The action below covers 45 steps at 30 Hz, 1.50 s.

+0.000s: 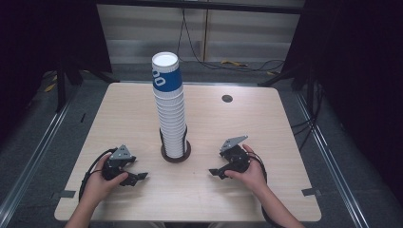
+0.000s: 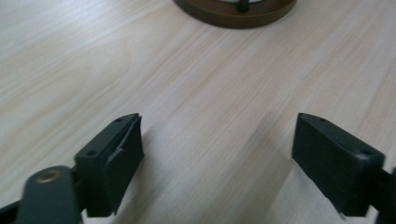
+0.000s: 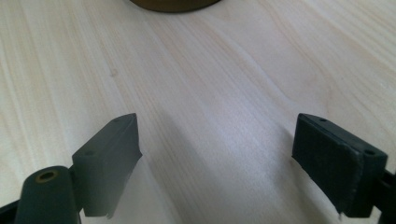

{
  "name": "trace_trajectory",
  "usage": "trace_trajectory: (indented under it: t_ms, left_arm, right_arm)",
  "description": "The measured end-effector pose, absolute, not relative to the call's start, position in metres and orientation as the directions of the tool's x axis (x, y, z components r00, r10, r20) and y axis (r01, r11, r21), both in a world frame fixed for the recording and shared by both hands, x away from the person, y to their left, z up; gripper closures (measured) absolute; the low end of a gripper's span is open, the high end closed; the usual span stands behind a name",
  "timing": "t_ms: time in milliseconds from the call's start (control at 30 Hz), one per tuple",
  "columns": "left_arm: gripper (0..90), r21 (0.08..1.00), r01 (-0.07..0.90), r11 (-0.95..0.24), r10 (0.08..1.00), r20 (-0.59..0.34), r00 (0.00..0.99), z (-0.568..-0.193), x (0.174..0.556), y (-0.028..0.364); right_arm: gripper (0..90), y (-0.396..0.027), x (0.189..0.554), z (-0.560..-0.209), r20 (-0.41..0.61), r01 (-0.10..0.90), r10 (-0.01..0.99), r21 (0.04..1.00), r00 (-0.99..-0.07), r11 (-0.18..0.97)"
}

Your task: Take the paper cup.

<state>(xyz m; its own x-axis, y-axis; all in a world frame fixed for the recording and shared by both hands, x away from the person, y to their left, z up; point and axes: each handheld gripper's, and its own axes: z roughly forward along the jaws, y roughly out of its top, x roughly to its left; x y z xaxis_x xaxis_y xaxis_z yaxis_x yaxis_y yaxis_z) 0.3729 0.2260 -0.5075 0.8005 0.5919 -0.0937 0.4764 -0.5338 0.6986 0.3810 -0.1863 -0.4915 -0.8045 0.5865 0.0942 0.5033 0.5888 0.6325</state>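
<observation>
Okay, your left gripper (image 1: 135,178) and right gripper (image 1: 216,172) both rest on the table (image 1: 285,142), jaws spread, nothing between them; cup stack (image 1: 169,107) stands between the fingers, its brown base (image 2: 236,11) just ahead.

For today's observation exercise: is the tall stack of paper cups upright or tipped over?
Upright: the stack of paper cups stands in its round brown holder on the table, top cup's open mouth up.

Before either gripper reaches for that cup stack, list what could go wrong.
1. The cup stack is tall and leans slightly above its small round holder; a sideways push up high might topple it.
2. The left gripper and right gripper, both open and empty, flank the holder low down; closing in together, they could knock its base or each other.
</observation>
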Motion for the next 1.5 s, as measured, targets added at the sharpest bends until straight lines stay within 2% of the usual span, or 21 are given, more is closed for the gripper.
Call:
trace_trajectory:
  t_ms: [167,333,633,1067,1500]
  left_arm:
    - [16.1,0.68,0.482,-0.553,0.586,-0.093,0.805,-0.501,0.376,0.224]
    - [16.1,0.693,0.502,-0.518,0.589,-0.137,0.796,-0.485,0.381,0.22]
    - [16.1,0.688,0.487,-0.538,0.564,-0.135,0.814,-0.46,0.385,0.21]
    - [16.0,0.693,0.492,-0.527,0.557,-0.156,0.816,-0.435,0.39,0.206]
    - [16.1,0.717,0.477,-0.509,0.536,-0.17,0.827,-0.411,0.399,0.196]
  right_arm:
    - [14.5,-0.188,0.379,-0.473,0.069,0.454,0.56,0.67,-0.826,0.587]
    - [14.5,-0.186,0.38,-0.453,0.107,0.452,0.542,0.696,-0.833,0.558]
    - [14.4,-0.173,0.382,-0.438,0.069,0.402,0.502,0.696,-0.862,0.595]
    - [14.4,-0.158,0.39,-0.42,0.099,0.41,0.495,0.708,-0.864,0.575]
    - [15.3,-0.146,0.405,-0.372,0.074,0.375,0.461,0.702,-0.884,0.606]
